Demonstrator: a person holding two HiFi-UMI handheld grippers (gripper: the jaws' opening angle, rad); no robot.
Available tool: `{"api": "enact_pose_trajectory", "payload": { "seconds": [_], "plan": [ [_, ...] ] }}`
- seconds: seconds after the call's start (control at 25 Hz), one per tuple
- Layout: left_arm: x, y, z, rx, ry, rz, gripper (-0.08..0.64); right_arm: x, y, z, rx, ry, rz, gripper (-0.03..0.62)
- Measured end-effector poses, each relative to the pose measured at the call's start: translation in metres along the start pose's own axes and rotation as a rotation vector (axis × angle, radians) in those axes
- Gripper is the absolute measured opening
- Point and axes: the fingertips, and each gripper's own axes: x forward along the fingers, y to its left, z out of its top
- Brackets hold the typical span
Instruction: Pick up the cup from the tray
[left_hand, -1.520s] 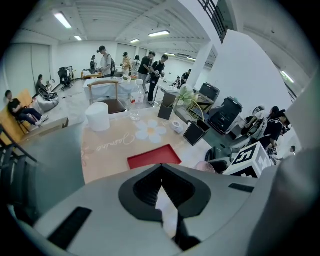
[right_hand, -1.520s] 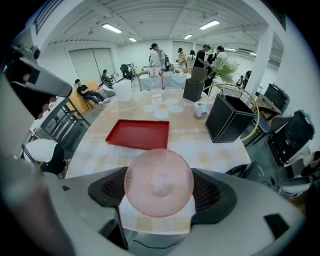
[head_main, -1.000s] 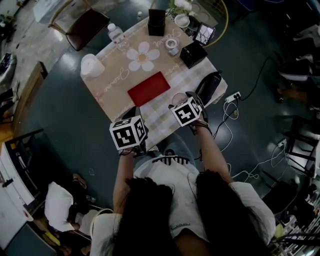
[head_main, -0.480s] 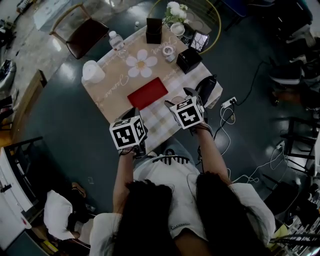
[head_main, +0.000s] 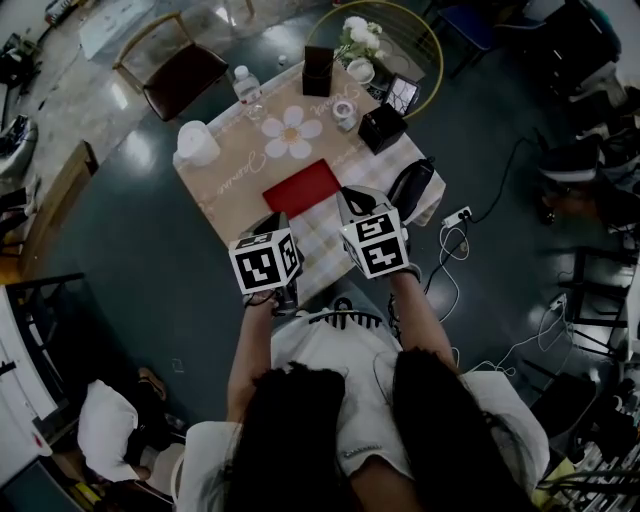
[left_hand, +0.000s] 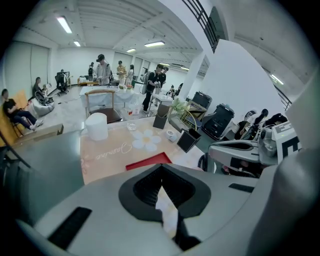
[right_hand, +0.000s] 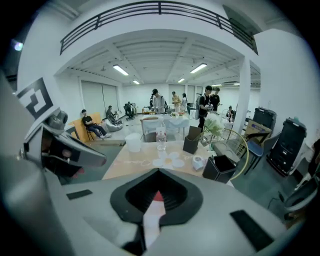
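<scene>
The red tray (head_main: 303, 188) lies flat on the checked tablecloth in the head view, and nothing shows on its bare top. I see no cup: my right gripper's marker cube covers the table just right of the tray. My right gripper (head_main: 372, 238) hovers there, its jaws shut with only a thin slit between them (right_hand: 152, 207), and nothing is held. My left gripper (head_main: 266, 262) hangs over the table's near edge, jaws together (left_hand: 162, 200), also empty. The tray (left_hand: 150, 161) lies just beyond them.
A white jug (head_main: 198, 143) stands at the table's left corner and a water bottle (head_main: 245, 85) behind it. A small white cup (head_main: 345, 110), black boxes (head_main: 382, 128) and a flower vase (head_main: 355, 40) crowd the far end. A black chair (head_main: 412, 185) stands at the table's right, and cables lie on the floor.
Both grippers have come in over the table's near end. The right gripper's cube now covers the spot by the tray's right end where a clear cup showed a second ago.
</scene>
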Motion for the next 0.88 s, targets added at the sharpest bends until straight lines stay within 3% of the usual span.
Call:
{"api": "enact_pose_trajectory", "payload": {
  "seconds": [0.2, 0.44, 0.88],
  "plan": [
    [-0.006, -0.009, -0.003, 0.006, -0.011, -0.029, 0.006, -0.013, 0.019, 0.022, 0.071, -0.116, 0.046, 0.008],
    [-0.011, -0.013, -0.002, 0.034, -0.034, -0.042, 0.006, -0.018, 0.031, 0.031, -0.003, -0.131, 0.015, 0.006],
    [-0.013, -0.023, 0.003, 0.049, -0.056, -0.081, 0.006, -0.028, 0.031, 0.026, -0.011, -0.127, -0.011, 0.006]
  ]
}}
